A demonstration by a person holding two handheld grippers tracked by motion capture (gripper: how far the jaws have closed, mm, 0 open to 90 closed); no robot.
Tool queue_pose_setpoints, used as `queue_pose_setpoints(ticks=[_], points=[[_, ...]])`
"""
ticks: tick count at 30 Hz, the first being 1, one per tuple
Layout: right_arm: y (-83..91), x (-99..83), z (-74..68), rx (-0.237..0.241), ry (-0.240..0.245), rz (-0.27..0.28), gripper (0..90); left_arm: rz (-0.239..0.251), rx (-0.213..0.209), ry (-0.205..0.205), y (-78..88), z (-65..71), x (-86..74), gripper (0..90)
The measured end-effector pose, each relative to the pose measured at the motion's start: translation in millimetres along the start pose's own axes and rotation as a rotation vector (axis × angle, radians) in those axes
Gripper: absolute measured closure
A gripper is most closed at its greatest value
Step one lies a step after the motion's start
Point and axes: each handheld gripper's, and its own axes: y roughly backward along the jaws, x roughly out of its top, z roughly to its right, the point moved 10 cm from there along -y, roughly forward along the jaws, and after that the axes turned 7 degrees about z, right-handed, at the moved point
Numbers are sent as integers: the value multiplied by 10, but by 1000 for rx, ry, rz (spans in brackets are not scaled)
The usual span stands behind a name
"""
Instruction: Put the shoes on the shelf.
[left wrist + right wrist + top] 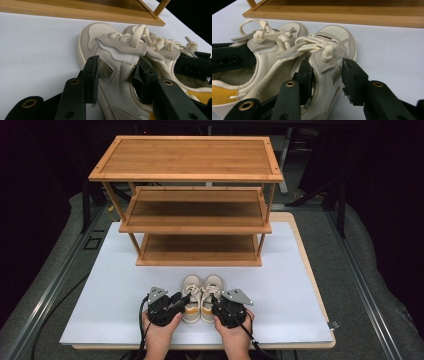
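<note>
Two small cream lace-up shoes stand side by side, toes toward the rack, on the white board [100, 295]. My left gripper [182, 299] has one jaw outside the left shoe [191, 291] and one inside its opening, shut on the outer side wall [117, 75]. My right gripper [215, 301] holds the right shoe [212, 290] the same way, with its jaws pressed on that shoe's outer wall [325, 77]. Both shoes rest on the board. A yellow insole [219, 95] shows inside the left shoe.
A three-tier bamboo rack [200, 227] stands just beyond the shoes, all its shelves bare; its bottom shelf [200, 251] is close to the toes. The white board lies on a wooden tabletop [312, 285], with grey floor and metal rails on both sides.
</note>
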Motion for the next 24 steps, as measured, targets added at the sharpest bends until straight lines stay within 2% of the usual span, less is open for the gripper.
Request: queue_pose_setpoints(ticks=[5,6,8,9,19,22,24], points=[[10,-3,-4,-1,1,0,636,-28,56,-90,-10,19,18,619],[7,0,2,-12,2,6,638,-24,59,-91,-13,22,18,623],[6,1,-5,-13,0,10,644,-25,57,-77,-11,19,14,626],[11,-4,8,-28,4,6,647,-22,52,-67,-12,15,14,628],[16,-6,0,-23,-32,27,674,3,47,-28,-13,20,7,648],[20,-8,-9,-17,-47,46,677,13,47,-13,-12,21,4,648],[20,-7,-18,8,-61,55,677,17,49,-5,-12,22,6,648]])
